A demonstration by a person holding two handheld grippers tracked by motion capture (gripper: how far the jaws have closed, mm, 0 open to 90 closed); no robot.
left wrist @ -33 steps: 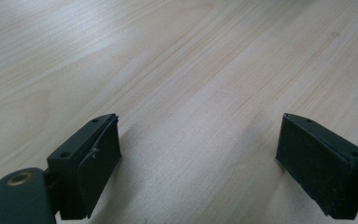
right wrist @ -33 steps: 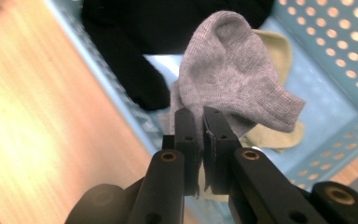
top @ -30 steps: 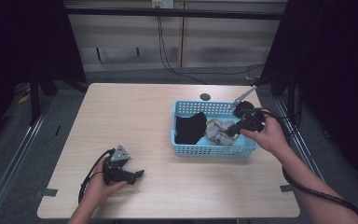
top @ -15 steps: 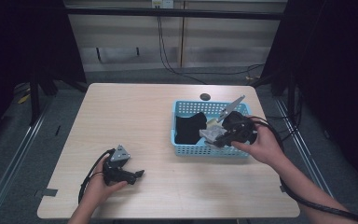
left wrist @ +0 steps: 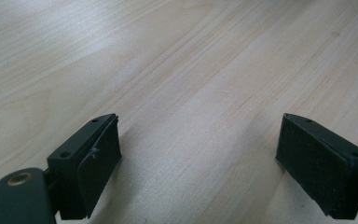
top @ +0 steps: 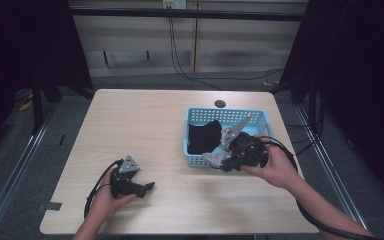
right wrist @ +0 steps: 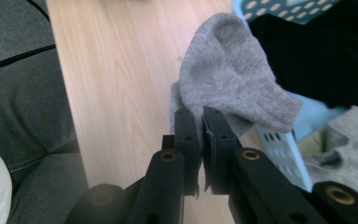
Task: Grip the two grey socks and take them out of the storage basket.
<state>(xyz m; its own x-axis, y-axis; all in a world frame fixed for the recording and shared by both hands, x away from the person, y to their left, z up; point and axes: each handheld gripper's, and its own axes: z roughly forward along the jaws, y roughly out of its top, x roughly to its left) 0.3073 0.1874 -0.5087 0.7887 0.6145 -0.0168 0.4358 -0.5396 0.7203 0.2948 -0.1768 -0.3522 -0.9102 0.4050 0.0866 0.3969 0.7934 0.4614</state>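
A light wooden table (top: 145,130) with a pale, streaked grain is seen from above, standing on a grey floor (top: 20,150) between dark curtained sides, with a pale panelled wall (top: 130,55) behind it along which black cables (top: 177,45) hang down. A small dark round spot (top: 220,104), perhaps a cable hole, is set in the tabletop just behind a light blue perforated basket (top: 195,117), in which a black garment (top: 205,137) is laid. The right gripper (top: 219,161) is held at the basket's near wall, and in the right gripper view its two jaws are clenched on a grey sock (right wrist: 233,79) (the knitted fabric is pinched at one edge, the rest bulging out past the jaw tips). The sock is carried over the basket's rim, partly above the bare wood and partly above the basket; further grey and yellowish cloth (right wrist: 349,140) is seen inside the basket at the lower right of that view. The left gripper (top: 147,186) is rested on the table's near left part, well apart from the basket, and its jaws are spread wide with nothing but wood grain between them in the left gripper view.
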